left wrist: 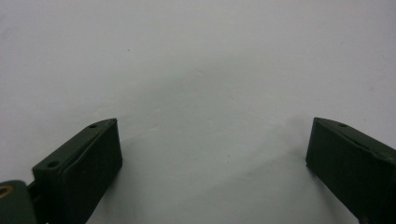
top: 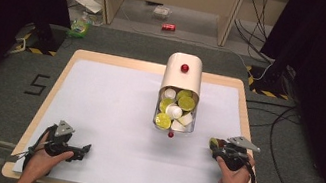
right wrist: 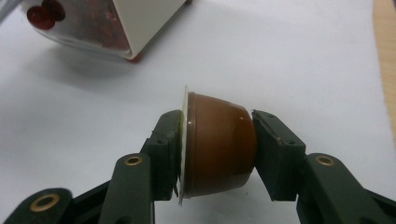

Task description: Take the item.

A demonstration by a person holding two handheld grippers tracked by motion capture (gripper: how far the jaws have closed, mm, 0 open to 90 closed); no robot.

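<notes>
My right gripper (right wrist: 217, 156) is pinching a brown pudding cup (right wrist: 219, 149) end to end, lid against one pad and base against the other, so it can't roll out. I'm carrying it low over the white mat (top: 111, 113), just right of the open bread box (top: 179, 94) packed with cups. Left gripper (left wrist: 212, 154) is spread, idle on the mat.

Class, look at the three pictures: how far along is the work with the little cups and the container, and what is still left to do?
Done: nothing certain; the cream container with its clear drawer holds about seven yellow-green and white cups. In hand: the right gripper is shut on a brown cup, held sideways above the white table. The left gripper rests open. Left: placing this cup, perhaps sorting the others.
</notes>
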